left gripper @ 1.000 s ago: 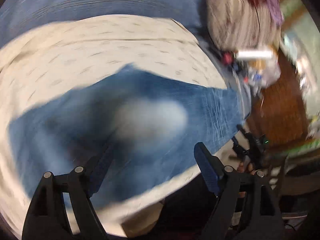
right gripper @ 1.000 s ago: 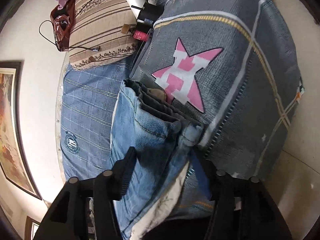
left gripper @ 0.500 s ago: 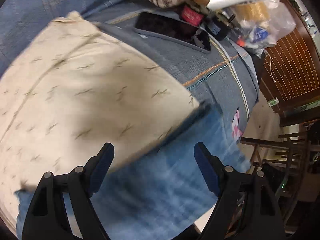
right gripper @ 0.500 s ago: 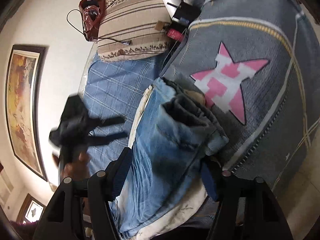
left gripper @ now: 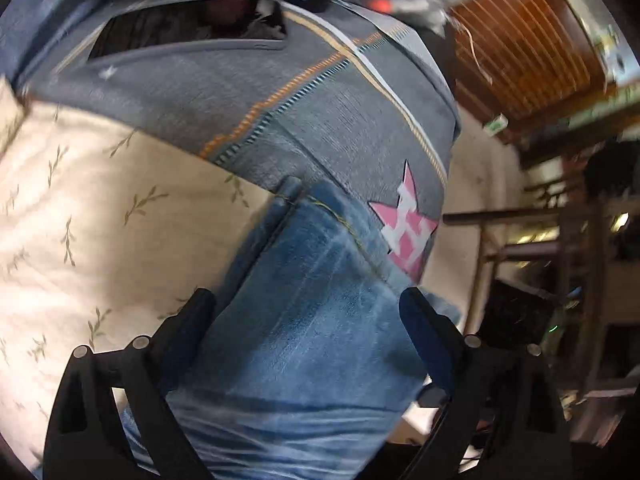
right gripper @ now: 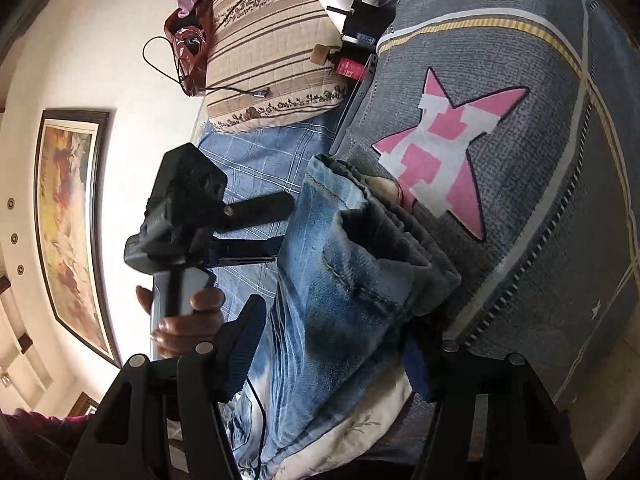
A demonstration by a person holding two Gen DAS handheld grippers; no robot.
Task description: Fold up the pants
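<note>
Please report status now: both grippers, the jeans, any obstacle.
Left gripper open over jeans. Right gripper open, straddling the folded jeans. Phone lies apart, beyond them.

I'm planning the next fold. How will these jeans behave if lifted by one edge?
The jeans would probably droop, since the layers already sag and curl at the hem. They look thick and stacked, so likely heavy. The coarse denim probably won't slip between the left hand-held gripper fingers.

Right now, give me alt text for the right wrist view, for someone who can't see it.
Folded blue jeans lie between the open right hand-held gripper fingers, on a grey blanket with a pink star. The left hand-held gripper reaches in beside them.
</note>
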